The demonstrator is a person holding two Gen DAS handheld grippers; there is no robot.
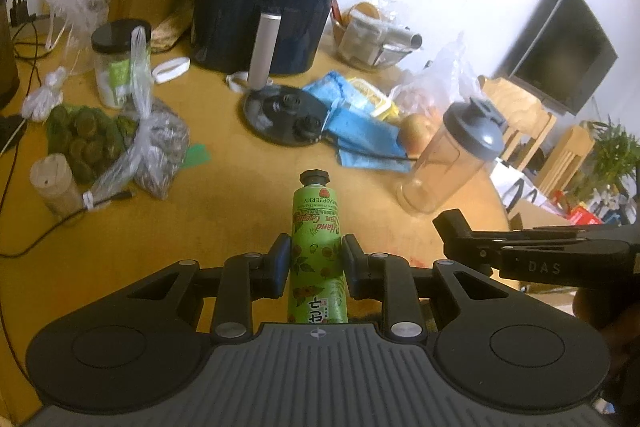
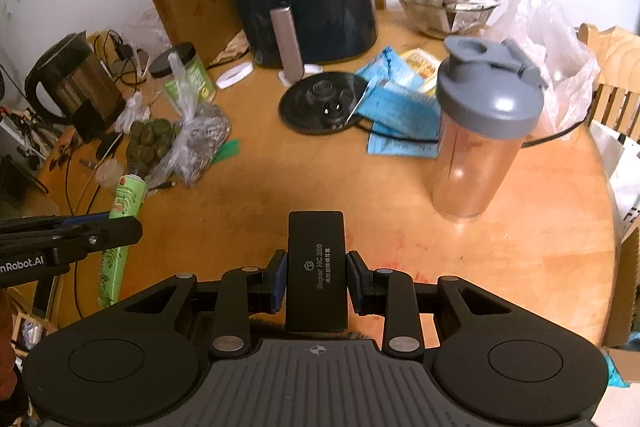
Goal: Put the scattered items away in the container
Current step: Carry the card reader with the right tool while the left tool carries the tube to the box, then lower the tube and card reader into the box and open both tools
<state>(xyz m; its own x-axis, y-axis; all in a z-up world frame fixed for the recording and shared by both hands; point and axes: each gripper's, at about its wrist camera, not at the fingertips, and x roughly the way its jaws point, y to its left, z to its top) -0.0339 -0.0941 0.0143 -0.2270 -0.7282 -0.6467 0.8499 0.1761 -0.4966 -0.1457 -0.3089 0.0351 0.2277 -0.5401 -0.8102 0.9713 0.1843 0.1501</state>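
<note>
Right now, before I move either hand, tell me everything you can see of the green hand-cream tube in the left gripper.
The green hand-cream tube is a slim, soft-looking tube printed with leaves and fruit, the words "Hand Cream" and "Raspberry", plus a strawberry picture near its dark faceted screw cap, which is on. The left gripper is shut on its middle, blue-padded fingers pressing both sides. It points cap-forward, away from the camera, held above the wooden table; its flat end sits near the gripper body. Nothing else touches it.

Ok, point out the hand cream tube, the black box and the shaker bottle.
hand cream tube (image 1: 316,251): left wrist view, green body between the tongs.
black box (image 2: 316,267): right wrist view, its printed top face.
shaker bottle (image 2: 476,163): right wrist view, clear body below the grey lid.
</note>
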